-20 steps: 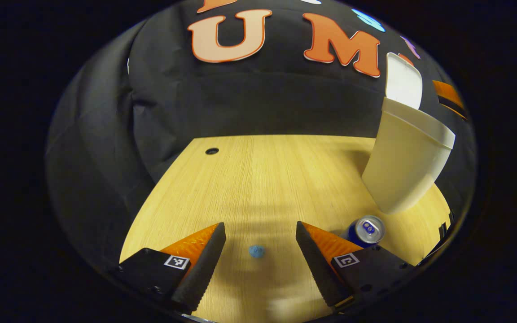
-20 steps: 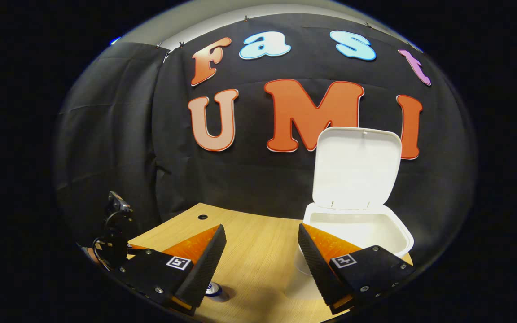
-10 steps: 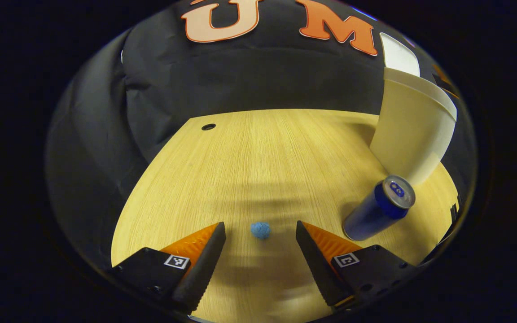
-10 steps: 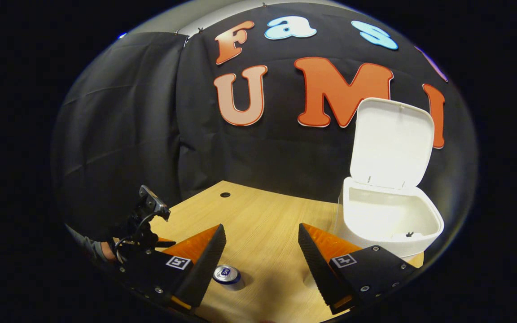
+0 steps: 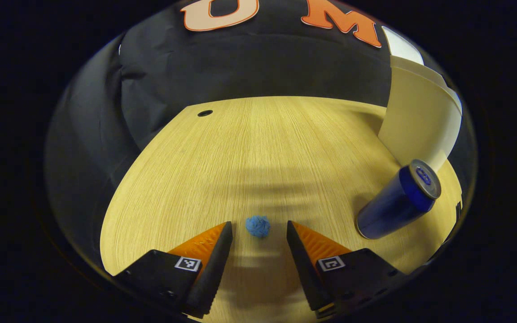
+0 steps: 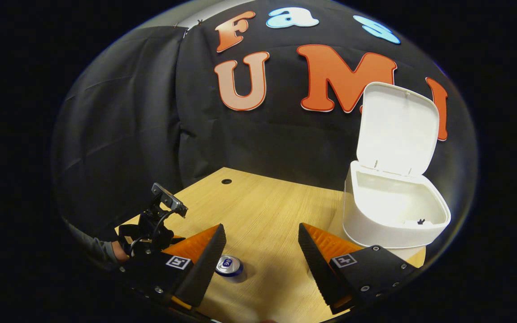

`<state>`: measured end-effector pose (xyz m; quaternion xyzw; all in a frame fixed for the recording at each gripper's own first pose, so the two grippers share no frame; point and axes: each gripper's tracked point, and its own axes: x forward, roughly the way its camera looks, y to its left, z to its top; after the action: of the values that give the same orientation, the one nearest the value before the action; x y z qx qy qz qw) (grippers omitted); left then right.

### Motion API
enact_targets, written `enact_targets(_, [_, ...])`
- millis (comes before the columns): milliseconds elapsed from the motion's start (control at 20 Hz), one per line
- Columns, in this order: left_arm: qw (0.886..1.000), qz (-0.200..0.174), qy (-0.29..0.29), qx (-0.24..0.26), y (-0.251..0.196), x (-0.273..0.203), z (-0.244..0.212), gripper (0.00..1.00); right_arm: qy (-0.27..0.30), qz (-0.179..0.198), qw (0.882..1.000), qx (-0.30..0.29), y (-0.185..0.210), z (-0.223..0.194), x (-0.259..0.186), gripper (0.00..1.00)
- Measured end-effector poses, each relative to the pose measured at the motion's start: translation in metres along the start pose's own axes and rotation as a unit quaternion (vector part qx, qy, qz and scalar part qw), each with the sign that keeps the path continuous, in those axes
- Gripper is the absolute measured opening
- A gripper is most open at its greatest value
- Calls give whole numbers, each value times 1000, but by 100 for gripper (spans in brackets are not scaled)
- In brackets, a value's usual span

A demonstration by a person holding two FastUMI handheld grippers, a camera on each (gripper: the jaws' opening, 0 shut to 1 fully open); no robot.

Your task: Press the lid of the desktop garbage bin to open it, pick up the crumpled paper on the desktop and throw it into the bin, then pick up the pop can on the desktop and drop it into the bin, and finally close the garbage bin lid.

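Bare desktop (image 5: pixel 249 152) open btwn left gripper (image 5: pixel 258 233) & far wall, w/ pop can (image 5: pixel 397 202) upright just beside bin (image 5: pixel 420 121) blocking right side; bin mouth (image 6: pixel 397 202) open, lid (image 6: pixel 397 128) standing up behind it.

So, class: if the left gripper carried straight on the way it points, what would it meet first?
Most likely the crumpled paper, lying on the desktop just ahead of the open left gripper, level with its fingertips; depth is hard to judge.
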<state>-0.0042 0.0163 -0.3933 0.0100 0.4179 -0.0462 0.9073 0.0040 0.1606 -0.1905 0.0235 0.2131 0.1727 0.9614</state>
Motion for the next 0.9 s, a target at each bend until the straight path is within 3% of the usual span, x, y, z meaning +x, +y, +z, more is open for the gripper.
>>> enact_targets(150, [1000, -3, 5, -9, -7, -1, 26, 70, 8, 1, 1000, -1, 2, -3, -1, 98])
enact_targets(250, [1000, -8, -1, -9, -14, -4, 55, 47, 14, -1, 1000, -4, 5, -6, -1, 98])
enact_targets(400, [1000, -9, -13, -8, -19, -10, 103, 26, 20, 0, 1000, -5, 8, -11, -2, 98])
enact_targets(550, [1000, -9, -19, -19, -22, -23, 155, 25, 30, 6, 1000, -8, 12, -18, 0, 98])
enact_targets(600, [999, -13, -23, -29, -25, -27, 175, 18, 34, 10, 999, -8, 14, -20, 1, 98])
enact_targets(700, [998, -20, -32, -48, -28, -42, 220, 18, 44, 20, 999, -12, 19, -29, 1, 98])
enact_targets(900, [998, -21, -33, -49, -29, -43, 225, 18, 63, 28, 997, -18, 24, -54, 9, 98])
